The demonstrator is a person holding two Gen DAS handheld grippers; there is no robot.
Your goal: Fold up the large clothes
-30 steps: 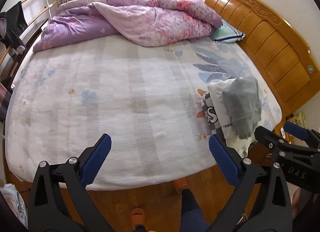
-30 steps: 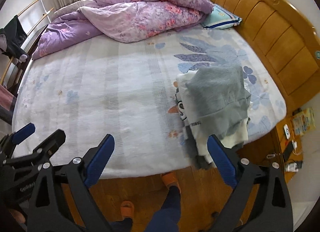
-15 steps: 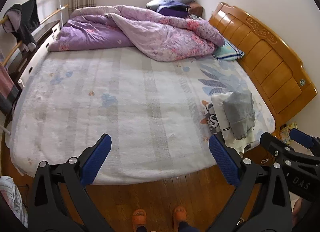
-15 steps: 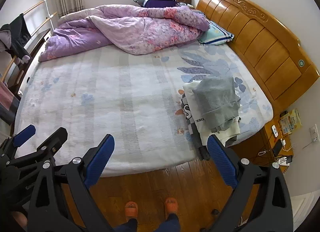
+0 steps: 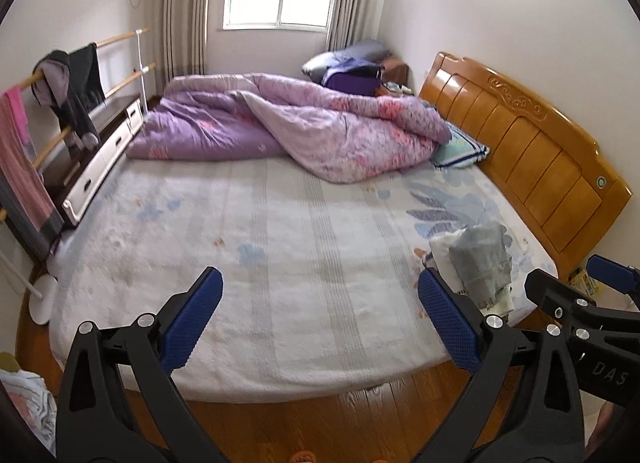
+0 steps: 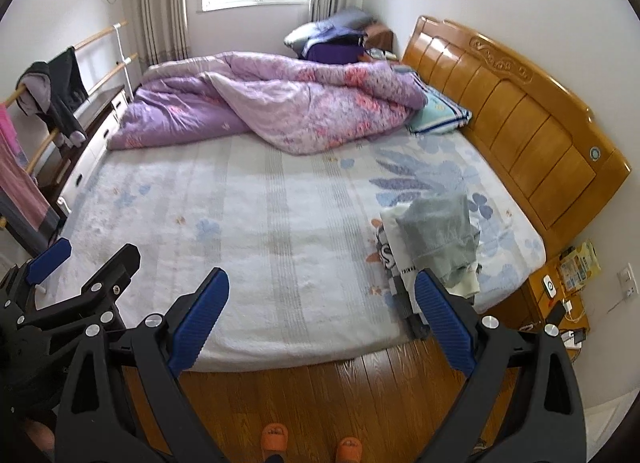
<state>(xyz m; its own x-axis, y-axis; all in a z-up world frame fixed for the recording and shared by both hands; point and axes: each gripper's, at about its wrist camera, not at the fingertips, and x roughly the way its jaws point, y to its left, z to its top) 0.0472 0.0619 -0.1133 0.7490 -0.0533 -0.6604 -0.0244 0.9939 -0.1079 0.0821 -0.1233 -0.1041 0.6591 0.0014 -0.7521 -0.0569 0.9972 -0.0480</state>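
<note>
A stack of folded soft clothes (image 6: 432, 247) sits at the right side of the frame, on the near right corner of the big bed with the pale flowery sheet (image 6: 248, 223). On top is a grey folded cloth piece (image 6: 440, 231). Under it is a white one with black letters, and darker pieces show at the bottom edge. In the left wrist view the same stack (image 5: 476, 263) is at the right, partly behind a blue pad.

The left gripper (image 5: 320, 323) has its two blue fingers wide apart, with nothing between them. The right gripper (image 6: 322, 315) is the same, spread wide and empty. Both hang over the brown wood floor (image 6: 340, 395) at the bottom of the frame, well apart from the stack. Orange slippers (image 6: 274, 437) show at the very bottom.

The clothes look light and floppy. They will bend and sag when lifted, and the stack could slide apart, since the grey piece hangs a little over the edge. I think it is best to pinch one piece at two corners or along an edge, one gripper on each side, so it hangs flat. The cloth is not slippery or breakable.

A puffy purple quilt (image 6: 256, 103) is bunched at the top middle of the frame. I cannot tell if any unfolded clothes wait nearby.
</note>
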